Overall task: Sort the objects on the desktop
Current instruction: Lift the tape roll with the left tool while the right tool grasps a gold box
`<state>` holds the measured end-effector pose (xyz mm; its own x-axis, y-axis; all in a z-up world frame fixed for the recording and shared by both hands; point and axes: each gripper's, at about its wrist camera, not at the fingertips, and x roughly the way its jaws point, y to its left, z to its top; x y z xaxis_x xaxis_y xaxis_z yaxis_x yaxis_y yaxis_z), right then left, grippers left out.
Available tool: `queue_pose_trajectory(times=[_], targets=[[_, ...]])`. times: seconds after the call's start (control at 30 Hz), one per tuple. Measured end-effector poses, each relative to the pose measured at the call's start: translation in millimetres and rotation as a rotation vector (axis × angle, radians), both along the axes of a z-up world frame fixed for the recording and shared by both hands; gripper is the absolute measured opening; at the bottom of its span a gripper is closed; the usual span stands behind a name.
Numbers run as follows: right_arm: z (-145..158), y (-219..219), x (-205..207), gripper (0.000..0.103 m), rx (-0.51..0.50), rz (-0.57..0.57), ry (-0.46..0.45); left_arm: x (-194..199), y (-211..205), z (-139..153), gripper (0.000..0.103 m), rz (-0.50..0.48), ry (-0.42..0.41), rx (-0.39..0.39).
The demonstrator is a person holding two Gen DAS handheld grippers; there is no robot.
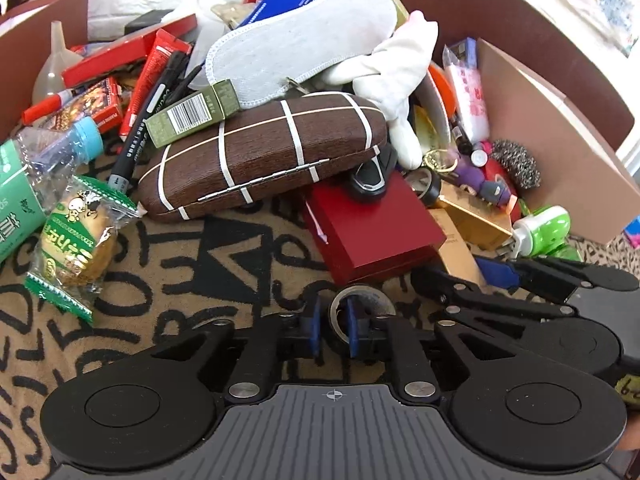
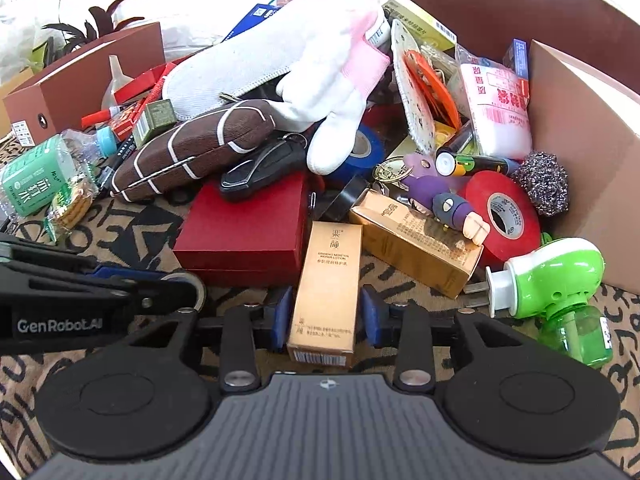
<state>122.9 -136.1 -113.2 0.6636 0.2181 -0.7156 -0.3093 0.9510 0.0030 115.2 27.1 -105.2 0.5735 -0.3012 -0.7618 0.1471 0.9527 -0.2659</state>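
Note:
A heap of mixed objects lies on a patterned cloth. My left gripper (image 1: 334, 326) is shut on the wall of a small tape roll (image 1: 362, 300), in front of the red box (image 1: 374, 226). My right gripper (image 2: 326, 316) has its blue pads on both sides of a gold lotion box (image 2: 326, 292), close to its faces; whether they touch it I cannot tell. The left gripper shows in the right wrist view (image 2: 176, 284) at left. The brown glasses case (image 1: 264, 152) lies behind, also in the right wrist view (image 2: 192, 148).
A green plug-in vaporizer (image 2: 556, 280), red tape roll (image 2: 506, 212), second gold box (image 2: 416, 240), purple figure (image 2: 440, 200) and steel scourer (image 2: 544, 184) lie right. A white glove (image 2: 332, 80), car key (image 2: 260, 172), snack packet (image 1: 76, 240) and cardboard boxes (image 2: 584, 128) surround the heap.

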Motion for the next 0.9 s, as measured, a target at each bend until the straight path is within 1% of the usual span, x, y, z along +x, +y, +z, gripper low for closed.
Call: queue_pose_trajectory(times=[0.07,0.1,0.13,0.2,0.23,0.27,0.33,0.37,0.4,0.43,0.5,0.53,0.57,0.63,0.8,0.9], targets=[[-1,-2,0,0.042,0.008,-0.001,-0.001,-1,-1,0,0.011,-0.007,-0.002,0.003],[-1,-2,0,0.043,0.01,-0.003,0.0,-1,-2,0,0.014,-0.008,-0.006,0.005],[-1,-3,1,0.044,0.013,-0.005,0.003,0,-2,0,0.022,-0.008,-0.008,0.0],[-1,-3,2,0.044,0.013,-0.005,0.008,1,-3,-1,0.023,-0.006,-0.011,-0.006],[-1,-3,3,0.044,0.01,-0.001,0.009,1,-4,-1,0.019,-0.008,-0.011,-0.004],[-1,-3,2,0.043,0.013,0.0,0.012,1,-3,0,0.016,-0.012,-0.011,0.0],[-1,-4,2,0.038,0.018,0.0,0.019,0,-3,1,0.016,-0.013,-0.008,0.005],[0,-5,0,0.036,0.018,0.0,0.021,0,-4,1,0.016,-0.015,-0.01,0.01],[0,-6,-1,0.035,0.017,-0.002,0.022,1,-5,2,0.023,-0.019,-0.013,0.017],[0,-6,-2,0.035,0.017,-0.003,0.023,2,-7,2,0.023,-0.023,-0.014,0.023],[0,-7,-3,0.035,0.017,-0.001,0.023,2,-10,3,0.022,-0.04,-0.013,0.042],[1,-7,-5,0.034,0.018,0.001,0.025,2,-11,5,0.01,-0.046,-0.011,0.05],[1,-8,-7,0.034,0.022,0.002,0.028,1,-12,6,0.005,-0.05,-0.003,0.046],[3,-12,-11,0.034,0.038,0.005,0.035,-2,-10,7,0.004,-0.047,0.011,0.02],[8,-26,-29,0.034,0.098,0.014,0.058,-15,-8,10,0.003,-0.031,0.02,-0.013],[14,-33,-39,0.034,0.131,0.018,0.052,-23,-8,19,0.003,-0.033,0.006,-0.028]])
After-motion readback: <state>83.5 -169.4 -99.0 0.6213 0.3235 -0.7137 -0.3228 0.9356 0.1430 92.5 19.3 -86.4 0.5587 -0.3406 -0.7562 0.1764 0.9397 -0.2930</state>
